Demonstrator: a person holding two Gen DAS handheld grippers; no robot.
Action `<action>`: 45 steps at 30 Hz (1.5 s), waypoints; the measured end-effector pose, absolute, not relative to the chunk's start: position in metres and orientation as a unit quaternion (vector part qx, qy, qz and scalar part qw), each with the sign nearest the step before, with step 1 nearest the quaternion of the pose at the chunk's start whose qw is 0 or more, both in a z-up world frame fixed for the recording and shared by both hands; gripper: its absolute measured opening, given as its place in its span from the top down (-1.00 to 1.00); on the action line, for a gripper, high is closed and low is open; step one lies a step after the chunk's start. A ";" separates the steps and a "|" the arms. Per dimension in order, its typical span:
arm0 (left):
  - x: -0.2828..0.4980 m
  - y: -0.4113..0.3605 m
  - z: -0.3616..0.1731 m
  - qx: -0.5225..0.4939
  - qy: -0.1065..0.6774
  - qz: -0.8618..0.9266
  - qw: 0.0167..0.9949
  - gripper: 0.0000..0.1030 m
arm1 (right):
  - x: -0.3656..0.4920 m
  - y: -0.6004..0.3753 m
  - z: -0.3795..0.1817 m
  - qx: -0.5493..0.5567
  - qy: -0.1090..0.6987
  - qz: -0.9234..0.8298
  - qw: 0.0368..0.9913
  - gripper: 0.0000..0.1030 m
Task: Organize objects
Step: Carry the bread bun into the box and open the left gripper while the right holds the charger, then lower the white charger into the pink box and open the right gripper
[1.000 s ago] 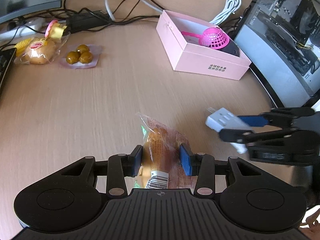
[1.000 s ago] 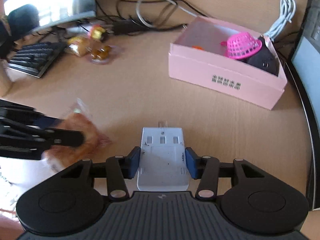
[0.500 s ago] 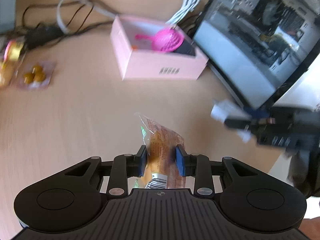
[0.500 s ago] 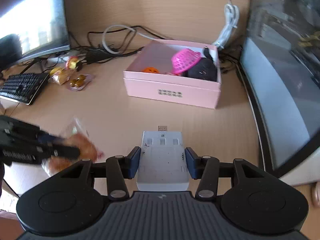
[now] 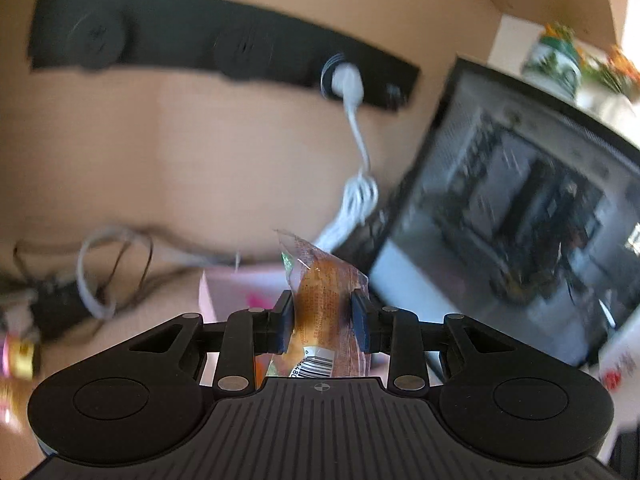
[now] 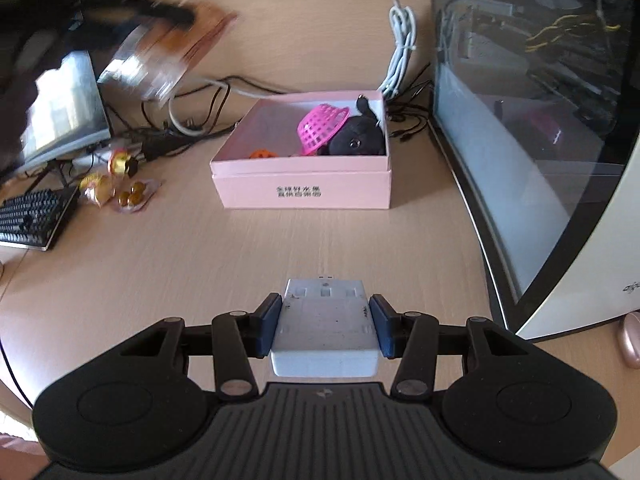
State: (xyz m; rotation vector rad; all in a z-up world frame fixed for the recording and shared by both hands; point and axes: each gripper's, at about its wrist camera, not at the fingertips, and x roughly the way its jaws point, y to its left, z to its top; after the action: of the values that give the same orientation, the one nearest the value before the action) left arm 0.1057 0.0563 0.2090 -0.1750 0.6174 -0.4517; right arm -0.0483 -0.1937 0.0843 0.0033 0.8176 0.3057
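Note:
My left gripper is shut on a wrapped bread snack and holds it high in the air, tilted up toward the wall. In the right wrist view that snack shows blurred at the upper left, above the desk. My right gripper is shut on a white power adapter above the desk, in front of the pink box. The box holds a pink basket, a black plush toy and an orange ball.
Wrapped snacks lie left of the box beside a keyboard. Cables and a white cord run behind the box. A glass-sided computer case stands on the right. A monitor stands at the left.
My left gripper has lifted the bread snack high and tilted up, so the wall fills its view. My right gripper has risen and pulled back with the adapter.

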 end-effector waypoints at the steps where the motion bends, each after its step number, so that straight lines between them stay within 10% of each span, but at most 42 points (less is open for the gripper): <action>1: 0.118 0.051 0.213 -0.092 0.296 -0.217 0.925 0.34 | -0.049 -0.195 0.084 0.003 0.393 0.146 0.908 0.08; 13: 0.195 0.016 0.183 -0.090 0.294 -0.173 0.936 0.33 | -0.045 -0.207 0.090 0.009 0.376 0.145 0.915 0.08; 33: -0.020 0.138 0.076 -0.177 0.404 -0.103 0.891 0.33 | 0.123 -0.128 0.196 0.003 0.265 0.213 0.941 0.08; 41: -0.052 0.193 0.060 -0.192 0.400 -0.003 0.896 0.33 | 0.155 -0.087 0.172 0.001 0.285 0.211 0.935 -0.58; 45: -0.048 0.212 0.068 -0.157 0.356 0.052 0.920 0.33 | 0.126 -0.070 0.148 -0.051 0.295 0.223 0.928 -0.61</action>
State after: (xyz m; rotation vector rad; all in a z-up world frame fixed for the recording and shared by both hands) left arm -0.0477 0.2119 0.0681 -0.3231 0.7326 0.1066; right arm 0.1263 -0.0698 0.1476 -0.1049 0.6037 0.4580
